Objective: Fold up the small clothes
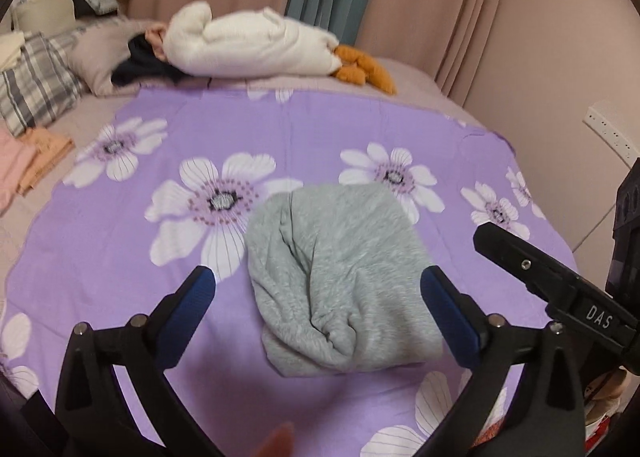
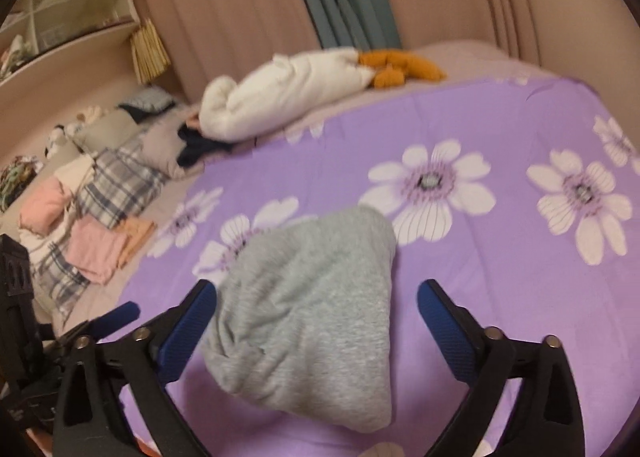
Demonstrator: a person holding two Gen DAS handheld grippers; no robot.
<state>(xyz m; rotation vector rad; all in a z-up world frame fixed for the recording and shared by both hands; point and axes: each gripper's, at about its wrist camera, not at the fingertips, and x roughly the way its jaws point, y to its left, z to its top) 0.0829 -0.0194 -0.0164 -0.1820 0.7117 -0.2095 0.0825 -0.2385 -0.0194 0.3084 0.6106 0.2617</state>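
Hovered with left tongs (image 1: 318, 289) and right tongs (image 2: 318, 303) released over folded garment (image 1: 340, 277); likely next: stacking at 9 o'clock.

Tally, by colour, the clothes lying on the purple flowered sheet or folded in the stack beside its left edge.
Grey: 1, the grey garment on the flowered sheet
Pink: 1, the pink folded piece
Orange: 1, the orange folded piece beside it
Total: 3
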